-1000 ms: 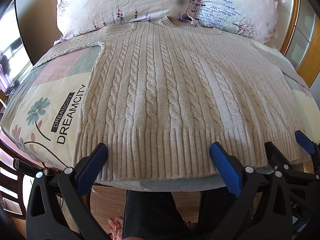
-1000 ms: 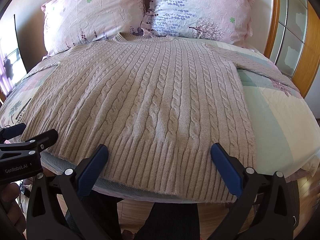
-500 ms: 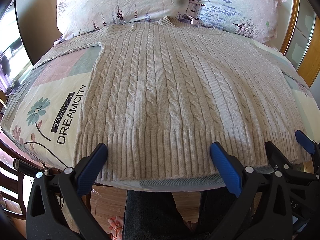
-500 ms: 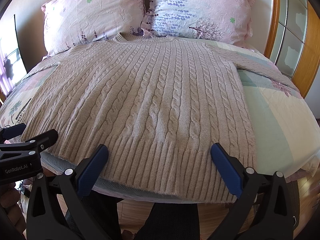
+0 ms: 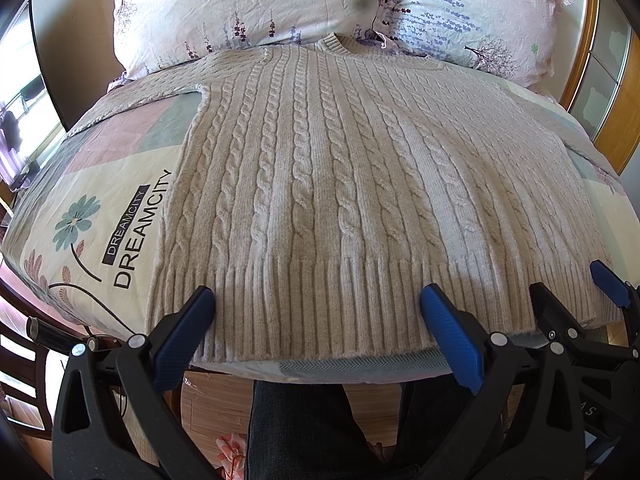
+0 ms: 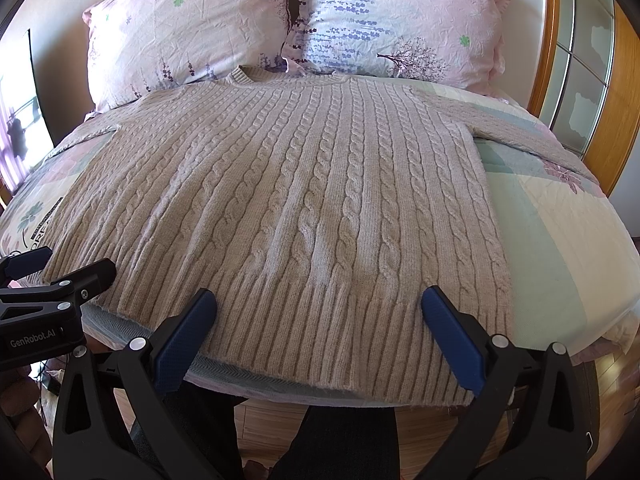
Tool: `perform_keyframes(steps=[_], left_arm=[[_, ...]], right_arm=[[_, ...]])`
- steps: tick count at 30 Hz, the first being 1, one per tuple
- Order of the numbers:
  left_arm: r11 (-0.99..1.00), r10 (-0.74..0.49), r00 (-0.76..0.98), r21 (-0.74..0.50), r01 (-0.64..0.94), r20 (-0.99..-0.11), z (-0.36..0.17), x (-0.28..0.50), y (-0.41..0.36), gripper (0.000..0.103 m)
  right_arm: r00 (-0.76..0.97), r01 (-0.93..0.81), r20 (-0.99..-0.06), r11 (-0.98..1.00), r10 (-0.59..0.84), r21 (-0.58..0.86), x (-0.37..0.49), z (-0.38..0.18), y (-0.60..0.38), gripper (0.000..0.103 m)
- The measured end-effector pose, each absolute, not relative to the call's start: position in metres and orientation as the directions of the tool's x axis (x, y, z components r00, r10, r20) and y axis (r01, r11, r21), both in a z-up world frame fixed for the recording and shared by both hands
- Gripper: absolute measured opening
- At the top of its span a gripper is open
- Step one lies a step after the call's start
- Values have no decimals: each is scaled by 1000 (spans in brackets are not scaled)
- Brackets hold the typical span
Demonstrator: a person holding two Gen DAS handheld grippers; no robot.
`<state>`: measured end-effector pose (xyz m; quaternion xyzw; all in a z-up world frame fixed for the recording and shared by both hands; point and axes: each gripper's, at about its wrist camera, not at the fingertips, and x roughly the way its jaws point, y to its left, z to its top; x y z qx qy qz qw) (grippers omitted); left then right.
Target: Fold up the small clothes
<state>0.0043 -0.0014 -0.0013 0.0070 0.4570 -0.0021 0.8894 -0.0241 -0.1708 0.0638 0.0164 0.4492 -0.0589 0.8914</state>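
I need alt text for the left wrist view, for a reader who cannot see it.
A beige cable-knit sweater lies spread flat, front up, on a bed quilt printed "DREAMCITY", its collar toward two floral pillows. The open left gripper hovers over the ribbed hem; the right gripper shows at the right edge.

Beige cable-knit sweater [image 6: 304,208] flat on bed quilt [image 6: 560,248], collar toward two pillows [image 6: 400,20]. Right gripper [image 6: 318,328] wide open over ribbed hem. Left gripper [image 6: 48,276] at left edge.
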Motion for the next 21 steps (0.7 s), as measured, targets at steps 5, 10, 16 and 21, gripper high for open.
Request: perform_keyframes(steps=[5, 10, 16, 21], left_arm=[[1000, 2, 582, 10, 10, -813, 5, 7, 1, 101], [1000, 2, 575, 11, 12, -818, 5, 5, -1, 101], [1000, 4, 576, 13, 12, -817, 5, 6, -1, 101], [995, -6, 625, 59, 82, -781, 5, 2, -3, 101]], right_arm=[[590, 120, -802, 992, -90, -24, -25, 64, -171, 102], [593, 118, -800, 993, -88, -22, -24, 64, -171, 102], [622, 104, -779, 994, -82, -22, -30, 60, -169, 102], [673, -7, -734, 994, 87, 112, -20, 82, -204, 102]])
